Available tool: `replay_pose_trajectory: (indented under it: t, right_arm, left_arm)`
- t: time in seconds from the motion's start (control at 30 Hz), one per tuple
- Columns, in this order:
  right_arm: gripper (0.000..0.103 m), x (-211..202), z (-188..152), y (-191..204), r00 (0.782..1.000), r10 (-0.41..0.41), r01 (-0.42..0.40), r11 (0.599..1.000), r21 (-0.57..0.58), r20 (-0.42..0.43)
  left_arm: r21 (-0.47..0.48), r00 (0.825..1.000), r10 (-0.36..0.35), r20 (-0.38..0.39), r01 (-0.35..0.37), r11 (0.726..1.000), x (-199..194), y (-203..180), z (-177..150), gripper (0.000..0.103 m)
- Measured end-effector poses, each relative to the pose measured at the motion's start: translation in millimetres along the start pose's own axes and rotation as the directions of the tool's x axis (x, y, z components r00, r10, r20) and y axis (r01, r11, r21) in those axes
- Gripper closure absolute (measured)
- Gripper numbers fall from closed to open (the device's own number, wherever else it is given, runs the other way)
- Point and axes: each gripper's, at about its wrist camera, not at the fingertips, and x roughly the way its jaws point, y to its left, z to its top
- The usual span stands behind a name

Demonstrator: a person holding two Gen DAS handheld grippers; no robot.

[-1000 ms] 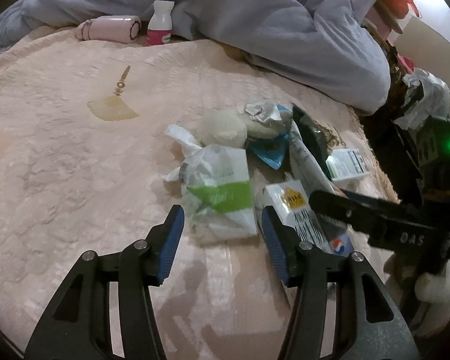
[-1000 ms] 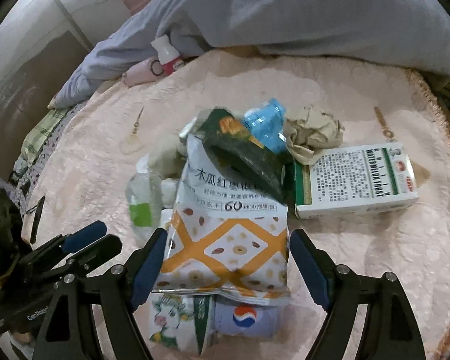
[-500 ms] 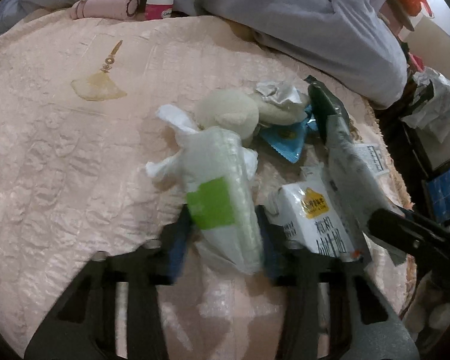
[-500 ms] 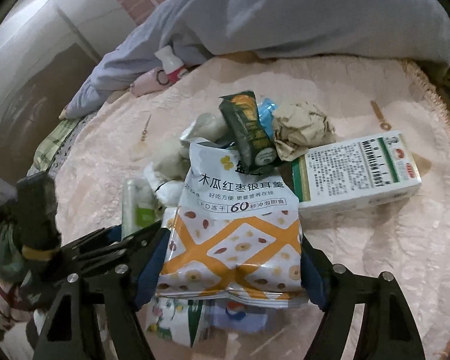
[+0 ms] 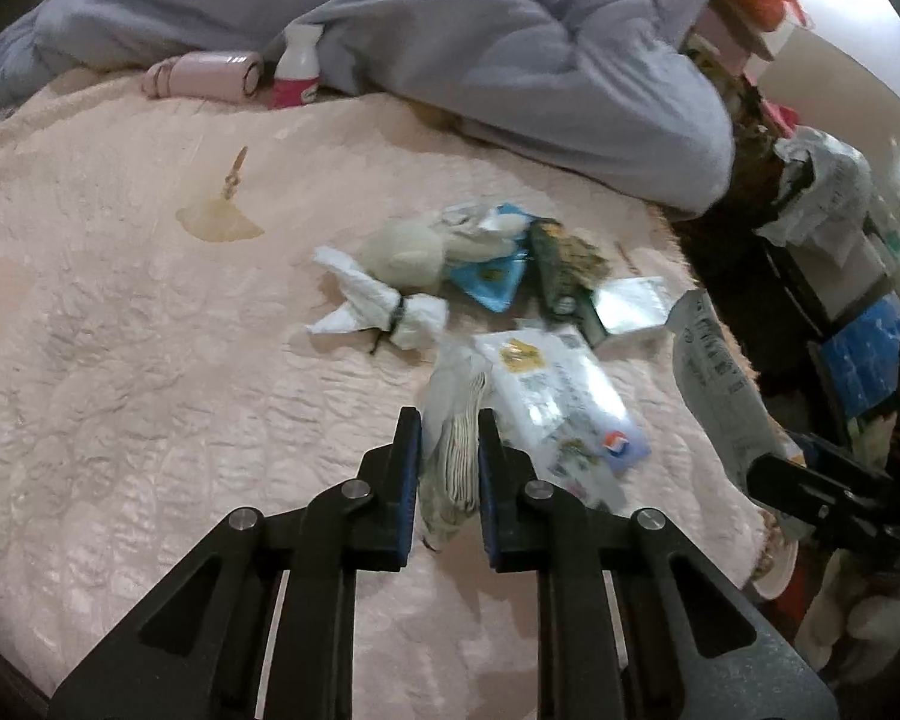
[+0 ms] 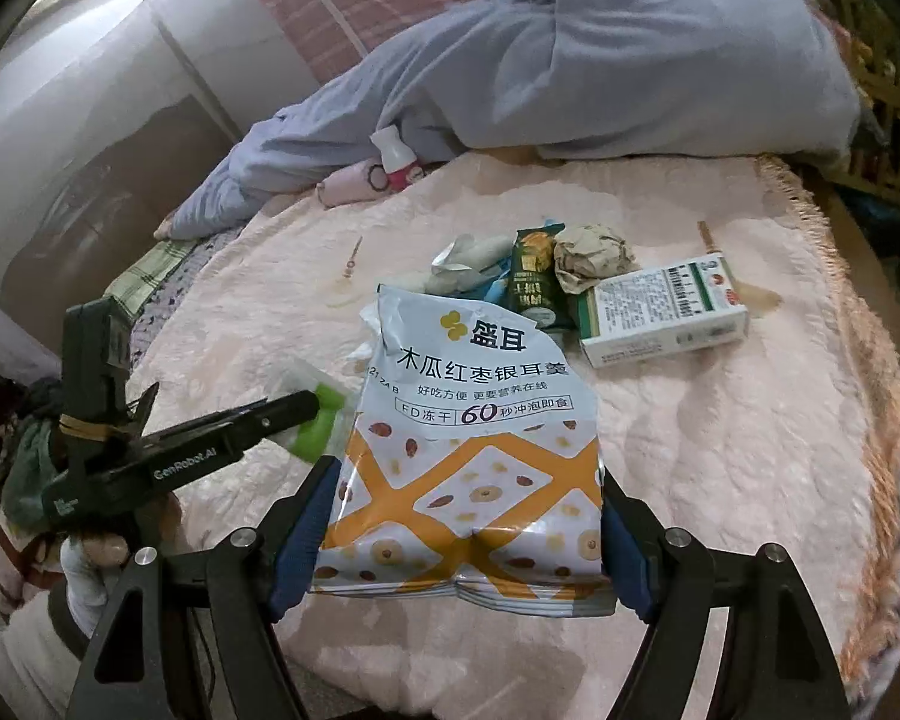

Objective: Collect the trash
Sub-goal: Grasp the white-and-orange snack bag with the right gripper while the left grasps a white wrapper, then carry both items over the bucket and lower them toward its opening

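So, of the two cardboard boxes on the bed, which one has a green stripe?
The white box lying right of the crumpled brown paper has it. The other box shows a yellow mark and a red-and-blue round logo.

right hand-held gripper (image 6: 456, 546) | clamps snack bag (image 6: 471, 450) | above bedspread (image 6: 720, 450)

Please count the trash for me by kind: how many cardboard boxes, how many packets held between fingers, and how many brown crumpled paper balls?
Cardboard boxes: 2, medicine box and drink carton
Held packets: 2, snack pouch and clear plastic pack
Brown crumpled paper: 1
Total: 5
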Motion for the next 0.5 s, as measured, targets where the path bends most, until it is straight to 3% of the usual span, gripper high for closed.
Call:
replay_pose_trajectory:
  t: [0.33, 0.5]
  right_arm:
    - [0.026, -58, -27, -2, 0.996, -0.049, 0.048, 0.999, 0.005, 0.078]
    - [0.026, -90, -41, -21, 0.99, -0.086, 0.081, 0.996, 0.048, 0.112]
  left_arm:
    - [0.087, 0.998, -0.055, 0.021, 0.053, 0.995, -29, -52, -13, 0.091]
    - [0.165, 0.996, -0.083, 0.033, 0.077, 0.983, -40, -91, -17, 0.091]
